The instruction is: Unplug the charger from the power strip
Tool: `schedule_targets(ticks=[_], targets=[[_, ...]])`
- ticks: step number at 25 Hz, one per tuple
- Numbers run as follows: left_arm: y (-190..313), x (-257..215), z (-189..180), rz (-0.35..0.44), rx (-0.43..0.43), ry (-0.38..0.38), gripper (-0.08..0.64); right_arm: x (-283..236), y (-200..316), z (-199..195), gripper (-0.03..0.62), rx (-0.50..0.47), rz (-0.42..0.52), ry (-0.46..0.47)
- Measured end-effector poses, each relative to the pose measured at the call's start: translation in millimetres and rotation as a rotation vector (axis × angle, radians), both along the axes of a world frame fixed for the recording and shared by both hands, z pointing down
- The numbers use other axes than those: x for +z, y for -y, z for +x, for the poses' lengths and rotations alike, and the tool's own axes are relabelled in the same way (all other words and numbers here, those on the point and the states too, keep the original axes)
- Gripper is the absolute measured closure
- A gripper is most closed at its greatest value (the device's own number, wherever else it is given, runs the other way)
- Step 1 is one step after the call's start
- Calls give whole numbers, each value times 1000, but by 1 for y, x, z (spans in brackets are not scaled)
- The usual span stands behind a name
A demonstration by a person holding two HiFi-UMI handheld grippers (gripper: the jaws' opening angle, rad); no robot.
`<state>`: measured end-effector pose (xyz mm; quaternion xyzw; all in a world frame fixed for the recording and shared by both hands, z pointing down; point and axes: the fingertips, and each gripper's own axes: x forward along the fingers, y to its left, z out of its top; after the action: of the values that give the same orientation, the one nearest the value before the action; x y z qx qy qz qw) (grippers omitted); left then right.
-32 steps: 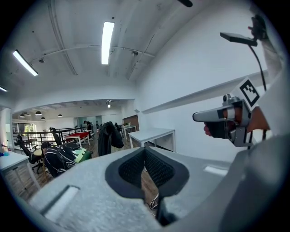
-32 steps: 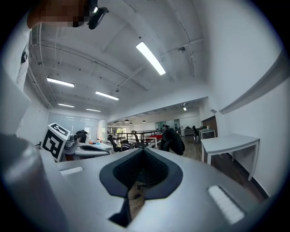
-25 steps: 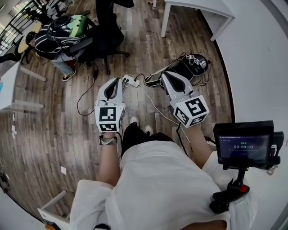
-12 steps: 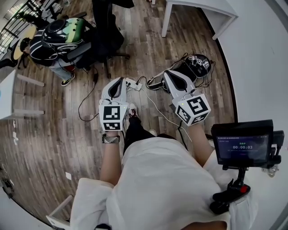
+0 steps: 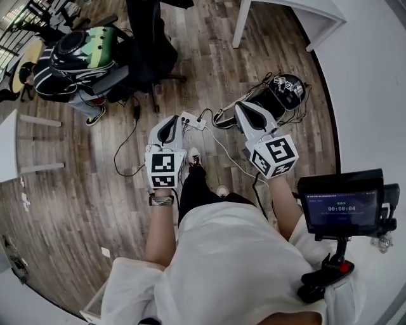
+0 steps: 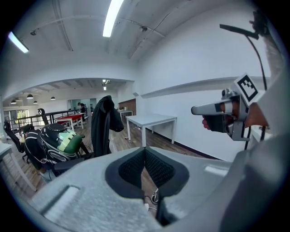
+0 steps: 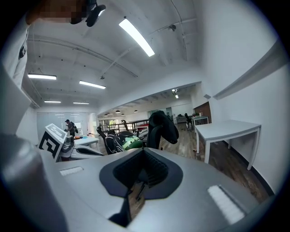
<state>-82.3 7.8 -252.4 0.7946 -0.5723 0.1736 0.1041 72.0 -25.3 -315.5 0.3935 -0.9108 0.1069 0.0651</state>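
A white power strip (image 5: pixel 191 120) lies on the wooden floor, a dark plug (image 5: pixel 201 119) and thin cables running off its right end; which plug is the charger I cannot tell. My left gripper (image 5: pixel 172 120) hangs just left of the strip, jaws shut and empty. Through the gap under the left gripper (image 6: pixel 145 149) a white corner of the strip (image 6: pixel 146 207) shows. My right gripper (image 5: pixel 239 106) hovers to the strip's right, over a cable loop. The right gripper (image 7: pixel 144 152) also has its pads together, with nothing between them.
A black round device (image 5: pixel 287 91) with tangled cables sits by the white wall at the right. An office chair (image 5: pixel 149 38) with a dark coat and a green-and-black bag (image 5: pixel 82 47) stand behind. A white table (image 5: pixel 288 16) is at the far right. My shoe (image 5: pixel 194 156) is near the strip.
Both grippers have moved forward and lower, closer to the power strip. The person has stepped forward with them. Both pairs of jaws stay shut.
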Motion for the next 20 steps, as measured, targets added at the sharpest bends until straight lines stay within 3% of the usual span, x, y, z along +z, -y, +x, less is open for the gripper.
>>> schedule_targets(ticks=[3, 10, 20], targets=[[34, 29, -21, -40, -19, -34, 557, 24, 36, -15, 591, 17, -15, -26], [65, 87, -41, -102, -10, -37, 557, 80, 74, -25, 591, 42, -69, -50], [83, 181, -69, -143, 5, -46, 557, 175, 95, -37, 591, 38, -110, -71]])
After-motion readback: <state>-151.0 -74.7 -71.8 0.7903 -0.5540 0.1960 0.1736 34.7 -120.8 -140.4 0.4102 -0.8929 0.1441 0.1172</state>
